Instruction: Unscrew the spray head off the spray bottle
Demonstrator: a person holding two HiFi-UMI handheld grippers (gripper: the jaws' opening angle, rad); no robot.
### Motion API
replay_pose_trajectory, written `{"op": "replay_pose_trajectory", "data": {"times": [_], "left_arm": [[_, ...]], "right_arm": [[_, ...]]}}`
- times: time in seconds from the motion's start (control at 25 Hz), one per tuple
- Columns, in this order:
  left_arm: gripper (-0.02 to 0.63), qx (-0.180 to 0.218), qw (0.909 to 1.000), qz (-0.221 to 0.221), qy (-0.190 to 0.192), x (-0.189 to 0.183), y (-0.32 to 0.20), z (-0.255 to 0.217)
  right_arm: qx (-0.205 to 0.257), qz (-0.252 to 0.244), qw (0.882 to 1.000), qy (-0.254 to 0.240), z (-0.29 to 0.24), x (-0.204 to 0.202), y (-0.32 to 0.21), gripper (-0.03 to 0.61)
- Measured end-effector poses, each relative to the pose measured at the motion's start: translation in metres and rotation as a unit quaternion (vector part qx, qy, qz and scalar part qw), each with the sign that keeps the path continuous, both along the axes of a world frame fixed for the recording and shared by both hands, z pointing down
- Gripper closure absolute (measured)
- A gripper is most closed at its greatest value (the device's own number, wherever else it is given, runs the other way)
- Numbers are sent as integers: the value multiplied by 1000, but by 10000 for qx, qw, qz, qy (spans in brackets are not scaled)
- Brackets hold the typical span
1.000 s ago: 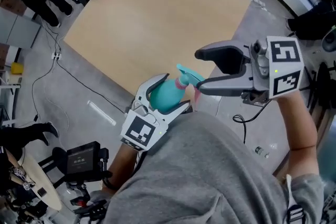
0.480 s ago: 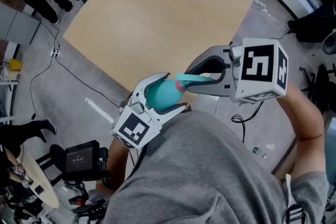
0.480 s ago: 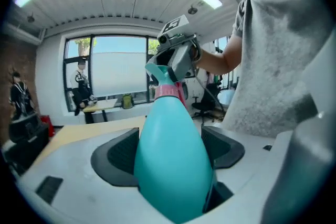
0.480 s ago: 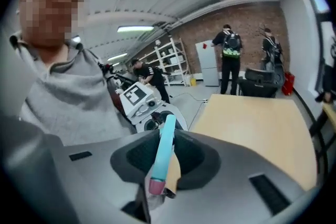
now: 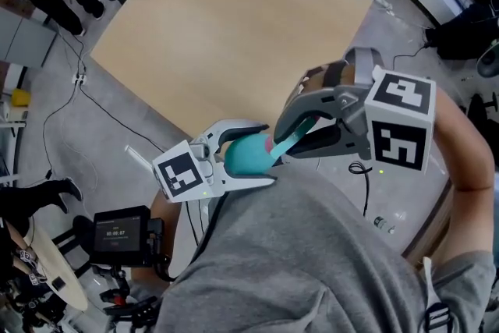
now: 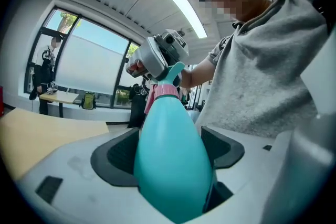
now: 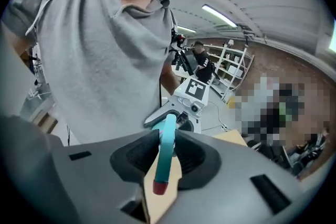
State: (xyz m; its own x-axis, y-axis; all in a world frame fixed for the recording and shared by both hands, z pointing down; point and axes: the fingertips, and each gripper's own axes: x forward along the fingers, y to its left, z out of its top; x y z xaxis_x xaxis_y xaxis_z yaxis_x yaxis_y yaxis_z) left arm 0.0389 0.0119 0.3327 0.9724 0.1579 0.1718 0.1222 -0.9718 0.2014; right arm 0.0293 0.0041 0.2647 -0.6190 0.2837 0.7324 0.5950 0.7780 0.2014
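The left gripper [image 5: 263, 155] is clenched round the belly of the bottle [image 6: 173, 165], which is held in the air and juts out past its jaws. Just beyond its tips sits the pink collar [image 6: 164, 91], seated on the neck as far as I can tell, so the head looks not yet loosened. The right gripper [image 7: 168, 139] faces the left one and is clamped on the spray head [image 7: 164, 165], pads pressing its thin teal sides (the red-tipped end points back toward that gripper's camera). Both grips look set; I judge that all the twisting off is left to do. Beyond both grippers lies the table [image 5: 234, 27]; below the left one, a screen unit [image 5: 117, 234] stands on the floor. The person's grey shirt [image 5: 312, 261] is close behind the jaws and may crowd a wide wrist turn.
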Motion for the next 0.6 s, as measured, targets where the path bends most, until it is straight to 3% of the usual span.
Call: {"op": "replay_pose_trajectory", "data": {"times": [0.08, 0.16, 0.2, 0.24, 0.28, 0.36, 0.4, 0.44, 0.52, 0.56, 0.6], "left_arm": [[249, -23, 9994, -343, 42, 0, -11, 1], [249, 34, 9940, -1096, -17, -4, -35, 5], [249, 122, 9873, -1579, -111, -8, -51, 10], [249, 264, 9773, -2089, -236, -14, -67, 15], [249, 456, 9643, -2582, -378, -21, -83, 20], [249, 916, 9343, -3379, -664, -36, -107, 25], [249, 1163, 9198, -3663, -794, -42, -116, 26], [249, 1413, 9062, -3878, -921, -47, -122, 25], [249, 1830, 8825, -4170, -1172, -51, -130, 25], [249, 1999, 8730, -4257, -1292, -51, -132, 26], [249, 2178, 8652, -4293, -1402, -50, -133, 27]], "right_arm": [[123, 411, 9989, -191, 0, -3, -15, 474], [179, 1205, 9903, -664, -8, -3, -42, 363], [30, 1765, 9785, -1065, -18, -2, -57, 314], [-332, 2447, 9554, -1616, -31, 0, -73, 303], [-888, 3194, 9157, -2271, -44, 3, -89, 299], [-2073, 4473, 8036, -3333, -56, 13, -118, 299], [-2495, 4905, 7530, -3606, -50, 16, -128, 299], [-2790, 5206, 7139, -3761, -41, 17, -134, 299], [-3196, 5549, 6608, -3915, -23, 9, -137, 299], [-3323, 5659, 6435, -3939, -17, 3, -137, 299], [-3354, 5770, 6340, -3905, -12, -3, -137, 299]]}}
